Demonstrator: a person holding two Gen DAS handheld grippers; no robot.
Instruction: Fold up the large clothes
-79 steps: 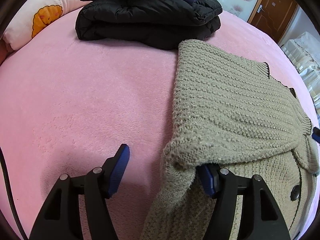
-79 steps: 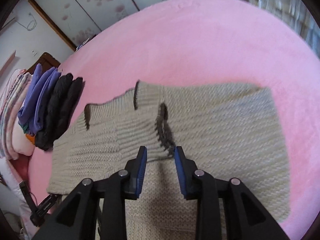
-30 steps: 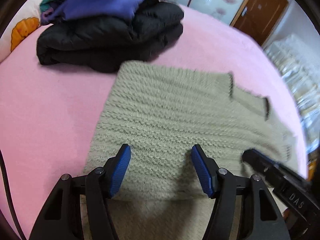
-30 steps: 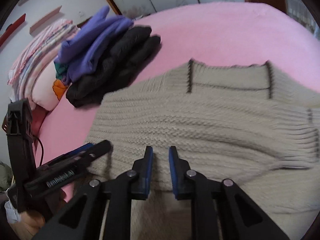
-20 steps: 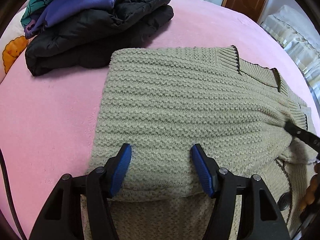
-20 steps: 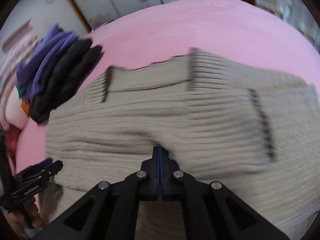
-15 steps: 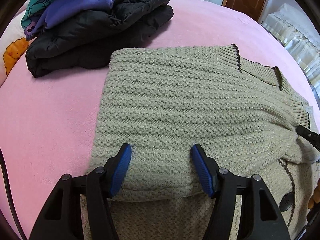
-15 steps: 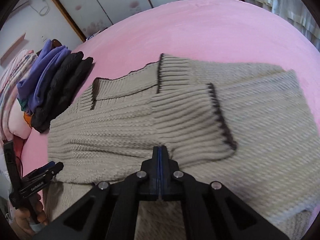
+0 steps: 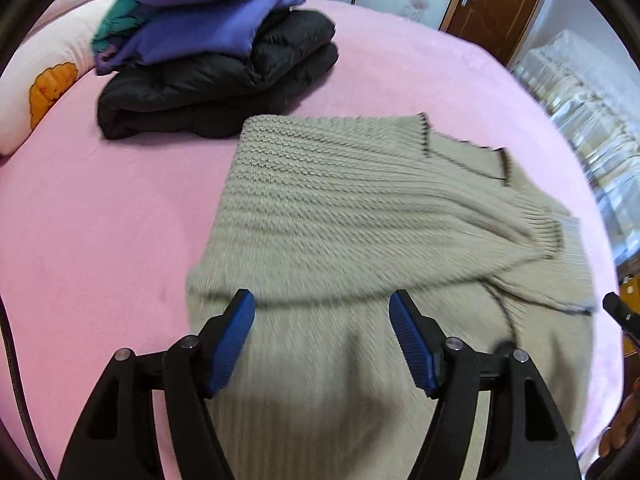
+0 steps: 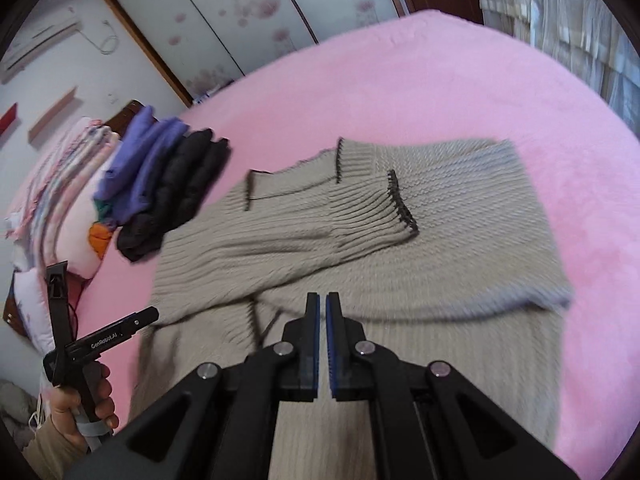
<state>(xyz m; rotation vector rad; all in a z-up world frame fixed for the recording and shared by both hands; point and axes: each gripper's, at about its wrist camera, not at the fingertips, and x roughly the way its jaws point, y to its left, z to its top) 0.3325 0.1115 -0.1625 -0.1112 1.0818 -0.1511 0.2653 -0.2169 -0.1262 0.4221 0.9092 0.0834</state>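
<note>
Covering the whole field, the pink bed (image 9: 120, 208) carries the beige knit cardigan (image 9: 360, 208), which lies spread at the centre with both sleeves folded across its body and its lower part reaching back under the tools. The left gripper (image 9: 322, 340) hangs over that lower part with its jaws spread wide and opening further, blue pads above the knit and nothing between them. The right gripper (image 10: 322, 344) points down over the same garment at its 12 o'clock, its jaws nearly together with only a thin slit showing and no fabric caught in it. At 10 o'clock from the cardigan sits a folded black puffer jacket (image 9: 224, 80), just beside its far corner, topped by a purple garment (image 9: 208, 28). Further at 9 o'clock rests a white pillow (image 9: 48, 76). In the right wrist view the person's left hand (image 10: 86, 408) grips the handle at 8 o'clock.
</note>
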